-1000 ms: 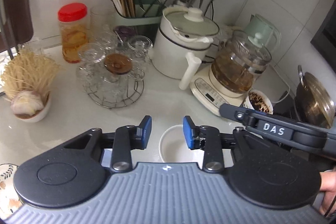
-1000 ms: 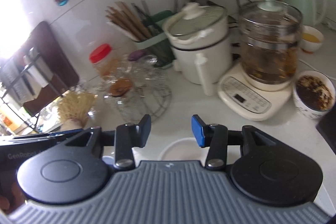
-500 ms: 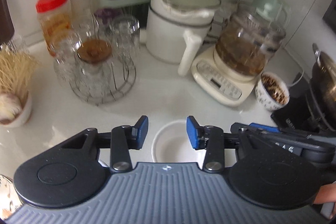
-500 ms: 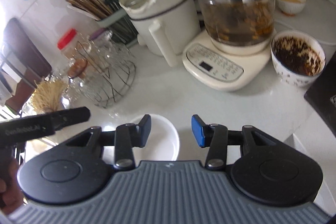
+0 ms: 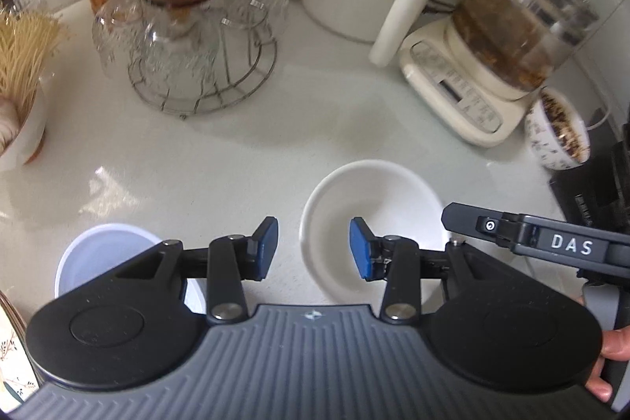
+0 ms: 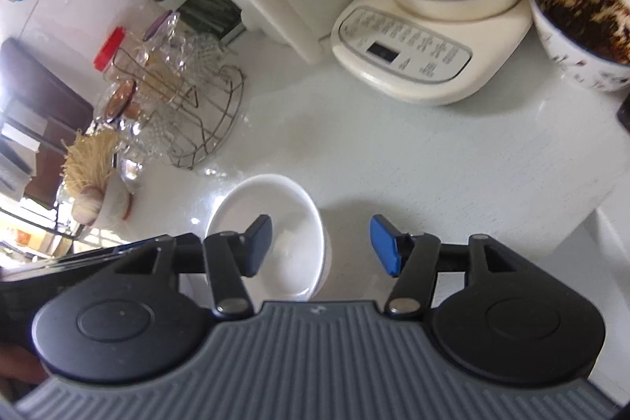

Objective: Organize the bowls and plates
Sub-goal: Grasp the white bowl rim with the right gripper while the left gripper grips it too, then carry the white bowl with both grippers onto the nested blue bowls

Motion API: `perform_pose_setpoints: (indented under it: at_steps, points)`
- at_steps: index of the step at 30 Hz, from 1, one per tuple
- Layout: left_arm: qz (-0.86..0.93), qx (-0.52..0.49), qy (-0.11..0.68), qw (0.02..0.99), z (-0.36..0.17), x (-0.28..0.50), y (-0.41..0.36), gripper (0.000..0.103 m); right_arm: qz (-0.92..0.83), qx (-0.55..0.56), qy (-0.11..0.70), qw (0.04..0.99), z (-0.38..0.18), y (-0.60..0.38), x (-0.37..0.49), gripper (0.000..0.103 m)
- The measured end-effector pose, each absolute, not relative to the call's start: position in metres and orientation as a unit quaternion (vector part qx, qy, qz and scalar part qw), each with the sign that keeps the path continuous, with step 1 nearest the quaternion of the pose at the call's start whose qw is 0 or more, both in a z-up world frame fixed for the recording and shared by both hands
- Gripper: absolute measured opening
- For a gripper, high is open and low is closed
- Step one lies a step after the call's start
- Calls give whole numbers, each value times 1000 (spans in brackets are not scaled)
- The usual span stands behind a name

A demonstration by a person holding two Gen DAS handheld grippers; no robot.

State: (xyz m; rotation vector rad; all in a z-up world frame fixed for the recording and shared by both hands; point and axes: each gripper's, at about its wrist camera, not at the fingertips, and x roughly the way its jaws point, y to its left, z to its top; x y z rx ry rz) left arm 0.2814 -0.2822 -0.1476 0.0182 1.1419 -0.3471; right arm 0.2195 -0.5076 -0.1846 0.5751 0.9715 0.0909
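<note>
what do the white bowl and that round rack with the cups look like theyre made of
White bowl: looks like glazed ceramic, possibly melamine; smooth, glossy, opaque, with soft highlights on its rim. Round rack: thin bare metal wire, silvery and shiny, bent into loops; the cups on it look like clear glass.

On my right gripper (image 5: 456,219), seen from my left wrist, white letters read "DAS". The print on the cream kettle base (image 6: 405,52) is too blurred for me to read.
</note>
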Motion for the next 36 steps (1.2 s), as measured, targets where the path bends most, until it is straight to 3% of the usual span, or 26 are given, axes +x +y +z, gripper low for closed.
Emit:
perform_pose_setpoints:
  at_steps: [3, 5, 9, 17, 25, 36]
  points:
    - [-158, 5, 545, 824, -156, 284, -284, 46, 59, 268, 473, 837, -191, -504, 224, 57]
    - [-150, 2, 550, 822, -161, 286, -284, 46, 62, 261, 481, 835, -194, -501, 227, 45]
    - [-142, 1, 557, 818, -167, 287, -286, 45, 70, 252, 490, 832, -198, -496, 230, 31]
    - [-127, -7, 568, 813, -178, 286, -288, 31, 95, 253, 511, 816, -207, -494, 237, 16]
    - [-119, -10, 561, 819, -180, 283, -288, 10, 97, 239, 509, 821, -206, -494, 237, 10]
    - [-137, -31, 555, 820, -163, 273, -288, 9, 87, 228, 504, 828, -194, -498, 232, 10]
